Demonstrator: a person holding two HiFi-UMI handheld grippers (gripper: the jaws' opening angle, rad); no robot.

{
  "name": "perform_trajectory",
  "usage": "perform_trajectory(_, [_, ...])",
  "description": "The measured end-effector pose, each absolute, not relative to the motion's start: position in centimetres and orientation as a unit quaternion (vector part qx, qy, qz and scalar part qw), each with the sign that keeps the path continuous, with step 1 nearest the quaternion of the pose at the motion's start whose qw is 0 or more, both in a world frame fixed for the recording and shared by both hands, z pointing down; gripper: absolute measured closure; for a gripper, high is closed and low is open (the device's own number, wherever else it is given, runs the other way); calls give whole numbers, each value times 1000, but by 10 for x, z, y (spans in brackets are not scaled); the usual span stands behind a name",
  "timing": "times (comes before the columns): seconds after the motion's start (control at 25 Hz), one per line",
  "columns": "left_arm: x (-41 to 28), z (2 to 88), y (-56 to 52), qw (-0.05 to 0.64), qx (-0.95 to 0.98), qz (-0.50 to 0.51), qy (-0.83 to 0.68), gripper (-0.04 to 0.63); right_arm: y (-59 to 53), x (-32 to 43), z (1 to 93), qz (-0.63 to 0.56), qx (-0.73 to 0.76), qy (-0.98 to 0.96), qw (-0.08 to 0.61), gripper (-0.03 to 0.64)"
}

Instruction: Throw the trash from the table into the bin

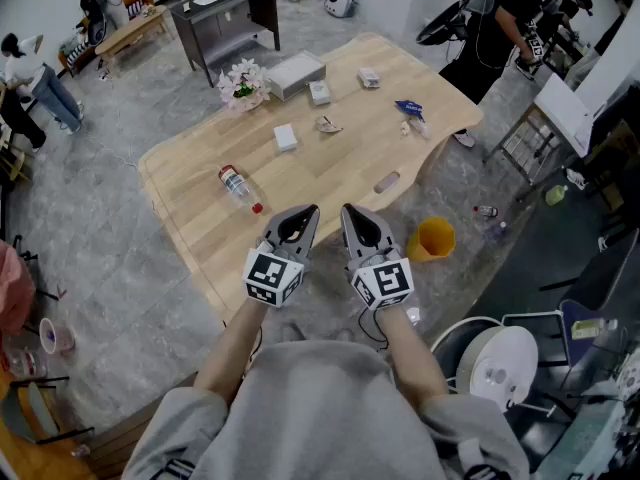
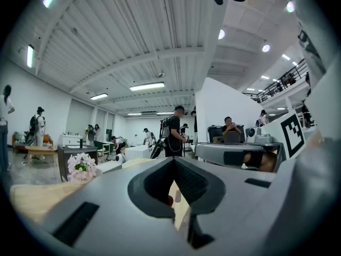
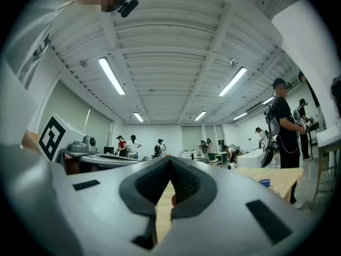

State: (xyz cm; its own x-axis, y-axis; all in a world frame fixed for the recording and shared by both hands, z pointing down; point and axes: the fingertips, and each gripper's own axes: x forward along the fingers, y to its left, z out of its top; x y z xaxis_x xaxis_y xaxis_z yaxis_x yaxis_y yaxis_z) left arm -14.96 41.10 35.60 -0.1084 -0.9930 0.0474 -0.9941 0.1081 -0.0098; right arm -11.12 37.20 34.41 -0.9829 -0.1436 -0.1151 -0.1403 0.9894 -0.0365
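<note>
- The left gripper is held over the near edge of the table, its jaws pressed together with nothing between them.
- The right gripper is just beside it, on its right, jaws likewise closed and empty.
- A plastic bottle with a red cap lies on its side on the near left part of the table.
- A small brown piece lies near the table's right edge, ahead of the right gripper.
- Farther off lie a small white box, a crumpled wrapper and a blue packet.
- A bunch of pale flowers and a grey box stand at the far side.
- The orange bin stands on the floor just beside the near right edge of the table, to the right of the right gripper.
</note>
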Motion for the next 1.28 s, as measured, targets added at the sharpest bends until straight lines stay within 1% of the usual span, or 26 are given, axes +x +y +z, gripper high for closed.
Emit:
perform_trajectory(0.16, [-144, 344, 408, -28, 680, 30, -732, 589, 374, -114, 335, 43, -54, 996, 58, 612])
perform_trajectory(0.32, [-138, 341, 406, -41, 688, 31, -724, 589, 374, -112, 336, 49, -51, 996, 60, 612])
perform_trajectory(0.64, [-135, 348, 406, -31, 683, 33, -729, 589, 374, -102, 335, 29, -47, 996, 75, 612])
perform_trajectory(1.28, [-113, 375, 408, 5, 658, 49, -752, 589, 366, -68, 360, -10, -39, 997, 61, 612])
